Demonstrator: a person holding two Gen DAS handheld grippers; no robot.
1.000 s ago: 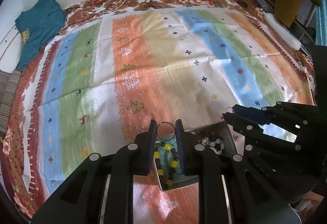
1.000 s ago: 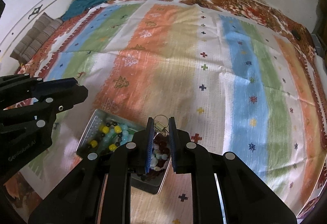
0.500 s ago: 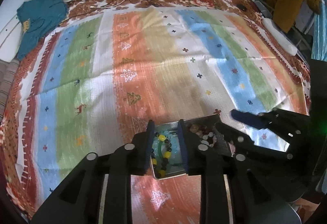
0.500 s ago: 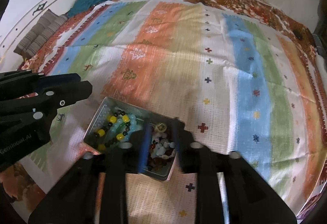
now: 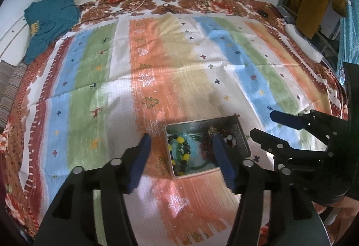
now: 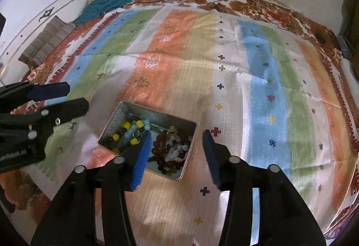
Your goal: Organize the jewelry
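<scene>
Jewelry, lots of bright beads, lying in a small shiny metal tin (image 6: 125, 111) on the striped, colourful bedspread (image 6: 264, 89). Yellow, black and pale blue bead strings (image 6: 129, 128) on one side of the tin, dark red and white bead strings (image 6: 172, 151) on the other, with a little gold ring (image 6: 172, 130) on top of the red ones. Looks like the drop-in step: pieces now inside, nothing left out on the bedspread that can be seen.

Left claw (image 5: 180, 145) hanging above the tin, tipped steeply down, jaws just opened wide, nothing pinched between them. Right claw (image 6: 176, 140) beside it, tipped down the same way, jaws just opened too, empty, beads only showing in the gap below.

Next, probably: lift both claws clear of the tin without bumping its rim, then check for any more pieces to put away.
</scene>
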